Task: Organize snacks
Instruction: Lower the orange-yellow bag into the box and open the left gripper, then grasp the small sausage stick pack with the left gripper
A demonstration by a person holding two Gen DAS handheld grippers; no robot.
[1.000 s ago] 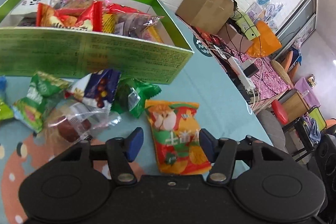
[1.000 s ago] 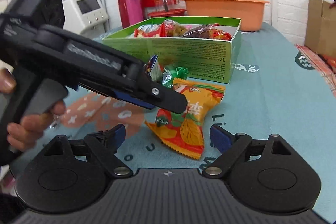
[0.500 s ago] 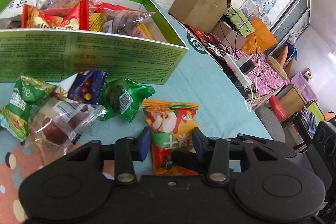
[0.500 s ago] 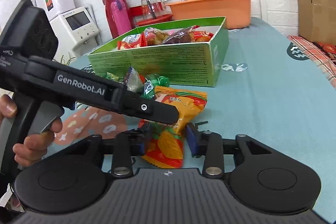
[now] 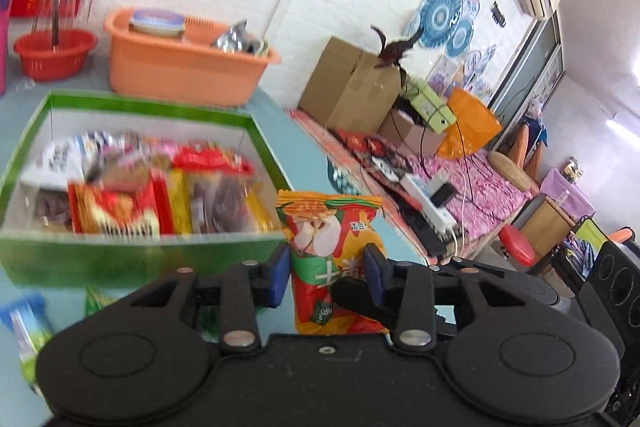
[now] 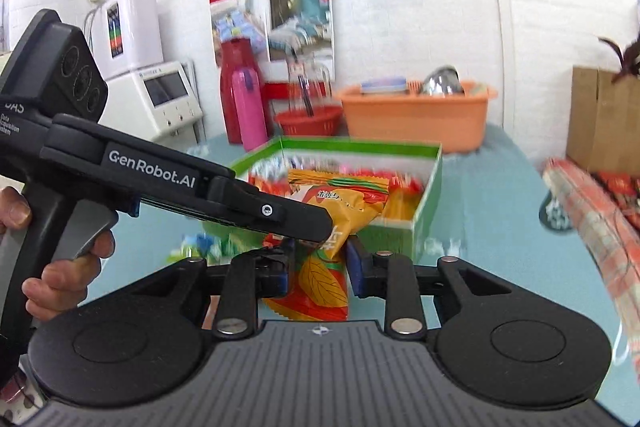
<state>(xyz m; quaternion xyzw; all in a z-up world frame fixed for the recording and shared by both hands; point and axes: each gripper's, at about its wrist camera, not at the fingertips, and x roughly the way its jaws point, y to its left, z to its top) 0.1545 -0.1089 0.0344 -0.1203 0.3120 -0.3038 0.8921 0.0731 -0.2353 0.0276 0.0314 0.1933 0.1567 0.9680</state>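
teal tabletop lay below as the left gripper (image 5: pixel 326 273) and right gripper (image 6: pixel 318 267), both clamped on one orange apple-chip packet (image 5: pixel 332 247), held it just before the green snack box (image 5: pixel 256 131); opposing pulls risked tearing or dropping it short.

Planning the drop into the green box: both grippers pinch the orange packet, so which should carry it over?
Probably left: left gripper clamps the orange packet mid-body beside the green box; right gripper holds its lower end.
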